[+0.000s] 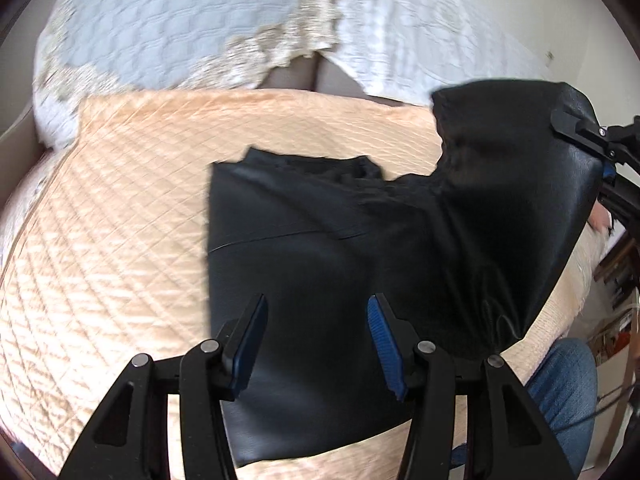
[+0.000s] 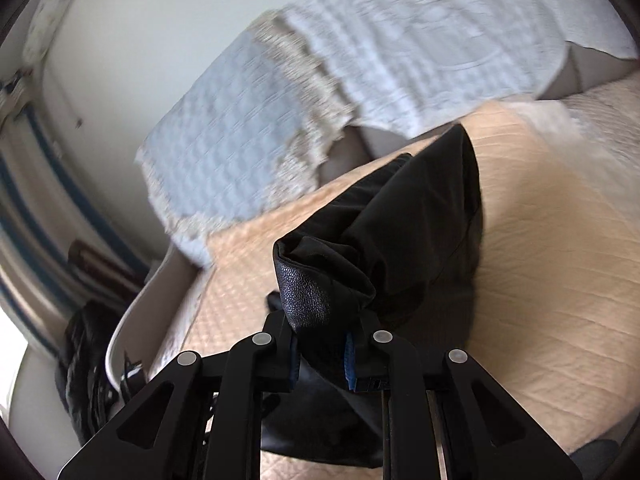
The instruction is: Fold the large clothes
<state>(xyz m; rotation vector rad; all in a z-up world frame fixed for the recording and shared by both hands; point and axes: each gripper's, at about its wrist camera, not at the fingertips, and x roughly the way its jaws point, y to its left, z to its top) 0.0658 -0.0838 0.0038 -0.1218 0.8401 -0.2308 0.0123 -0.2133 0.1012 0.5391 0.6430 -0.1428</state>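
— So, which way is the black garment [image 1: 320,248] lying from the left hand-held gripper [image 1: 318,320]?

— Straight ahead of it and under it. Most of the cloth is resting flat on the peach quilted bedspread [image 1: 112,216], and the near part is running between and below the two blue-padded fingers [image 1: 380,332]. Those jaws are standing apart with nothing pressed between them, so that one is gripping nothing.

— And the right hand-held gripper [image 2: 322,354]?

— It is clenching a bunched corner of the same garment, grainy like faux leather in the right wrist view. The pads are pressing on the bundle from both sides. In the left wrist view you can see that corner being held up off the bed at the far right, with the cloth hanging from it down to the flat part.

— What about the long axis, then?

— I am reading the flat portion as stretching away from the left hand-held gripper toward the white bed cover [image 1: 168,24] at the head of the bed, while the lifted flap is slanting off to the right. So the fold line, as I judge it, is running roughly along the left one's pointing direction.

— Which hand is nearer the free edge?

— The left one, clearly; it is hovering right over the near hem. I would say the coming move is depending on the right carrying its corner across toward the garment's left edge while the left pins or catches the cloth below it.

— Any risk?

— The slick material may be slipping on the quilt, though that is only my judgement.
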